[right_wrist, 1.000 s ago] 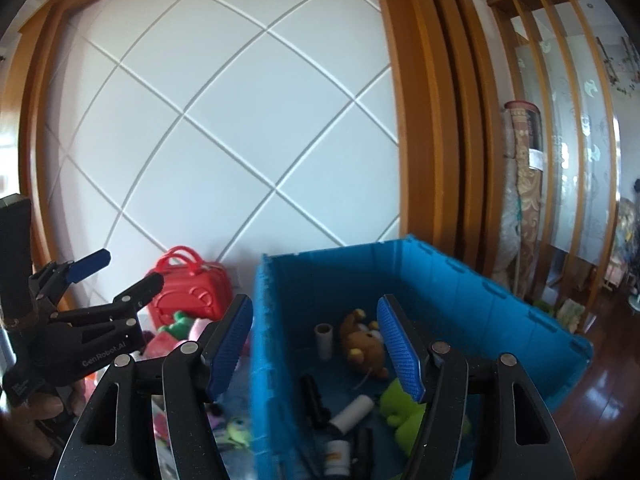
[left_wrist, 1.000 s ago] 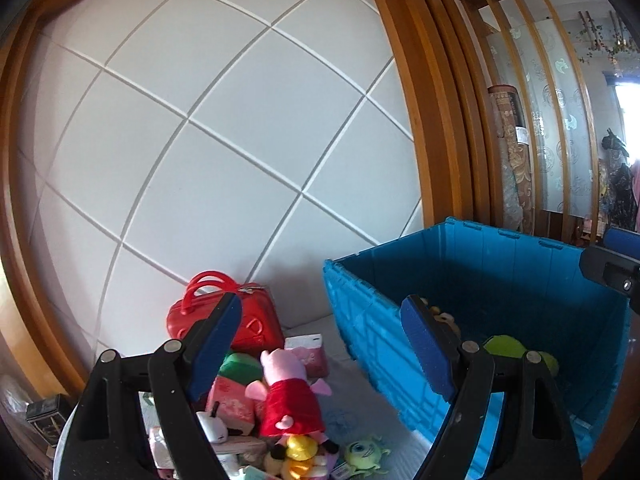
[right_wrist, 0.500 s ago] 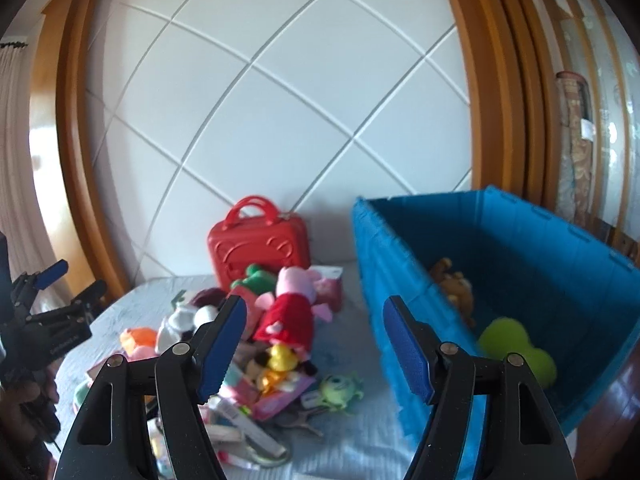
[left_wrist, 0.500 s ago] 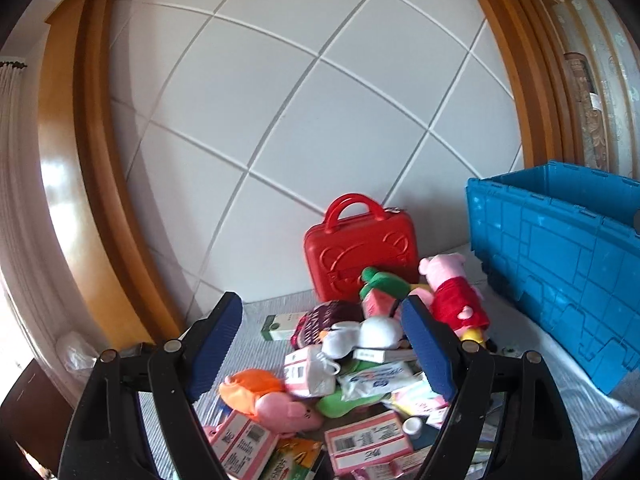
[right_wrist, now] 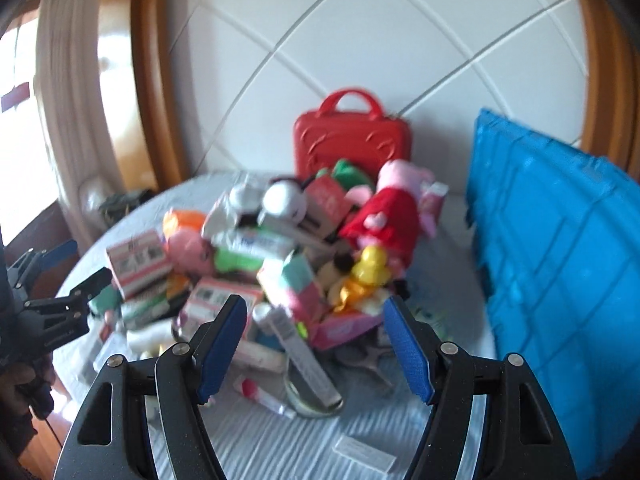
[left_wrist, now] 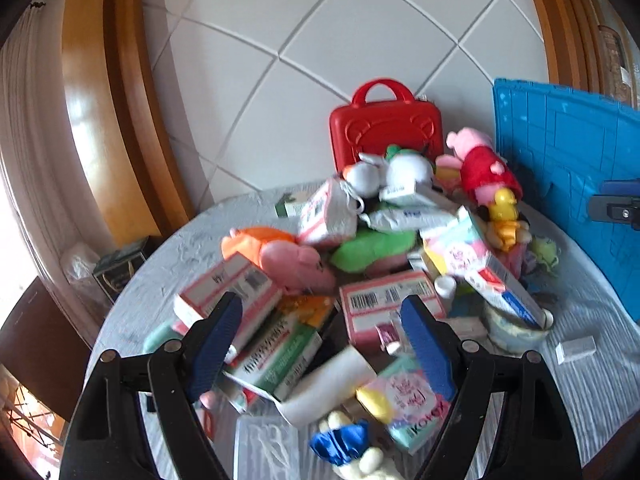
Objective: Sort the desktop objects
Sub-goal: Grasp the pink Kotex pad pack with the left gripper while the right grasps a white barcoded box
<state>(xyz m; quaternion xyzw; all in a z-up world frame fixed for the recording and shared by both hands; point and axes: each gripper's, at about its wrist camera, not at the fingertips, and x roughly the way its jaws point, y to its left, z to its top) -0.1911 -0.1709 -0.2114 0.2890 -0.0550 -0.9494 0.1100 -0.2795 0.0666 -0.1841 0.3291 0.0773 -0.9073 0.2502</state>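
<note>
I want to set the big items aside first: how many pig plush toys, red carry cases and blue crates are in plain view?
Pig plush toys: 2, one in a red dress, one in orange
Red carry case: 1
Blue crate: 1
Total: 4

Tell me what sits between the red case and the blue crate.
A pink pig plush in a red dress lies between the red case and the blue crate, clearest in the right wrist view.

A home is suggested by a white quilted wall panel [left_wrist: 340, 40], curved wooden trim [left_wrist: 100, 100] and a pale curtain [right_wrist: 60, 80].
</note>
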